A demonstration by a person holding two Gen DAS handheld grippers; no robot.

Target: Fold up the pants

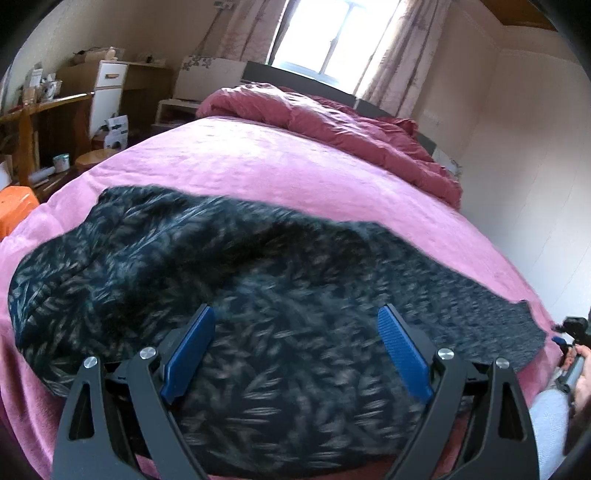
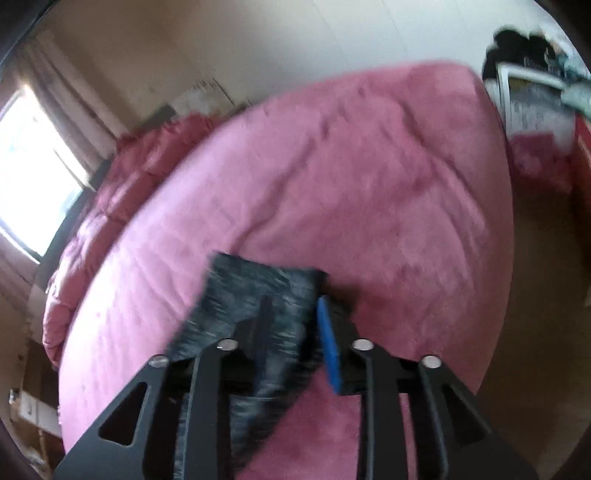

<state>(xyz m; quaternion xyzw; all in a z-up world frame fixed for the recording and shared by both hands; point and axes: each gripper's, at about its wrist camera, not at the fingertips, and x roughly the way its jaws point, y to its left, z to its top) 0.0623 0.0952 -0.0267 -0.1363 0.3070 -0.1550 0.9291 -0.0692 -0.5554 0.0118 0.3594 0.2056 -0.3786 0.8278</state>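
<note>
The dark pants with a pale leaf print lie spread across the pink bed cover. My left gripper is open, its blue pads wide apart just above the near part of the pants, holding nothing. My right gripper is closed on the end of a pant leg, which drapes over its left finger; the blue right pad presses the cloth's edge. The right gripper also shows at the far right of the left wrist view, at the leg's end. The right wrist view is motion-blurred.
A bunched red duvet lies at the head of the bed below the window. Wooden shelves and clutter stand left of the bed, with an orange object. A white wall runs along the right side.
</note>
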